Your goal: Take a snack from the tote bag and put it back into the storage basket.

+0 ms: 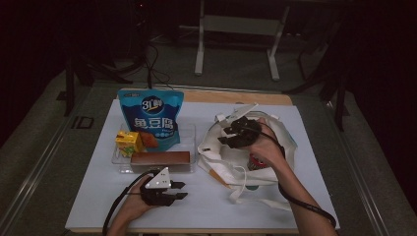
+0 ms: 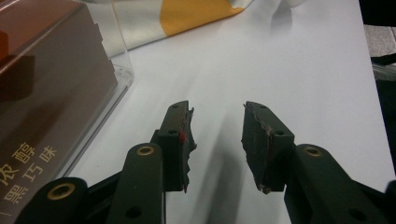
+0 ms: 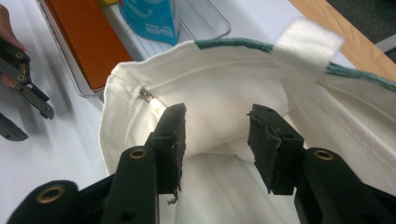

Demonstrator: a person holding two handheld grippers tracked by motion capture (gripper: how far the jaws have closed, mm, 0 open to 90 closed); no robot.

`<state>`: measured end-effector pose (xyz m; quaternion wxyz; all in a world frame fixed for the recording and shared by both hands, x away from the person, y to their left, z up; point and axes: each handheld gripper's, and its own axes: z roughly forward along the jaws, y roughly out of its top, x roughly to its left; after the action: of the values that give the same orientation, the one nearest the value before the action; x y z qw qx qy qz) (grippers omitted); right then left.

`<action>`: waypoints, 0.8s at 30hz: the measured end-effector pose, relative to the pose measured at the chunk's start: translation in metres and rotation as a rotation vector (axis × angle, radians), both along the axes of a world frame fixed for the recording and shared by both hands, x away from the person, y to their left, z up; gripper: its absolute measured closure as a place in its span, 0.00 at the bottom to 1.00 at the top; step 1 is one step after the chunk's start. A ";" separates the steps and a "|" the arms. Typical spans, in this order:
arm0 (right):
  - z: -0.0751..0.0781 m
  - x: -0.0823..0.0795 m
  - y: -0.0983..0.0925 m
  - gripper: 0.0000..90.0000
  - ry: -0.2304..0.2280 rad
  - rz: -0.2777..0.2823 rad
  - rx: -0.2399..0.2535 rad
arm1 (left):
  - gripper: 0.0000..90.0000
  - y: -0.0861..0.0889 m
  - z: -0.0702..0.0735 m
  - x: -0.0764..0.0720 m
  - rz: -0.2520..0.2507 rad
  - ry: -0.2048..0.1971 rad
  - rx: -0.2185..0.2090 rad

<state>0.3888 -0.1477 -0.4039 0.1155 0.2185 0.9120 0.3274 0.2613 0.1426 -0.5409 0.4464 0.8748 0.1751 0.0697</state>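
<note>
Left gripper [image 1: 179, 191]: lower centre-left of the high view, resting low over the white table [image 1: 206, 206], jaws apart with nothing between them; the left gripper view shows bare tabletop in the gap.
Right gripper [image 1: 223, 136]: centre-right of the high view, held over the mouth of the white tote bag [image 1: 285, 135]; jaws apart, no pad pressing on anything; the right gripper view shows the bag's cloth lining behind the gap.
Tote bag: right half of the table, lying open, its straps spread toward the lower edge of the frame; a green trim runs along its rim at the upper right of the right gripper view, and a yellow patch shows on its near-left side in the high view.
Clear tray [image 1: 192, 129]: left of the bag, centre-left of the frame.
Brown box [image 1: 160, 158]: along the tray's near side, just above the left gripper.
Blue snack pouch [image 1: 151, 115]: standing at the tray's back.
Yellow drink carton [image 1: 129, 142]: at the tray's left, below the pouch.
Red item [image 1: 254, 162]: inside the bag beside the right hand, too small to tell what it is.
</note>
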 end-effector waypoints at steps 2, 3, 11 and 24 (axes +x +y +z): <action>-0.001 0.001 -0.003 0.62 0.005 -0.003 -0.001 | 0.69 0.000 0.000 0.000 -0.001 0.000 0.000; -0.001 0.001 -0.005 0.62 0.012 -0.010 -0.003 | 0.69 0.000 0.000 0.000 -0.001 0.000 0.001; -0.006 0.002 -0.017 0.60 0.023 -0.023 -0.031 | 0.68 0.000 0.000 0.000 -0.001 0.002 0.000; -0.016 0.003 -0.033 0.58 0.044 -0.040 -0.093 | 0.69 0.000 0.000 0.000 -0.003 0.003 -0.001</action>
<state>0.3919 -0.1808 -0.4197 0.1120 0.2380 0.9240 0.2775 0.2618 0.1429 -0.5409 0.4467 0.8749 0.1745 0.0674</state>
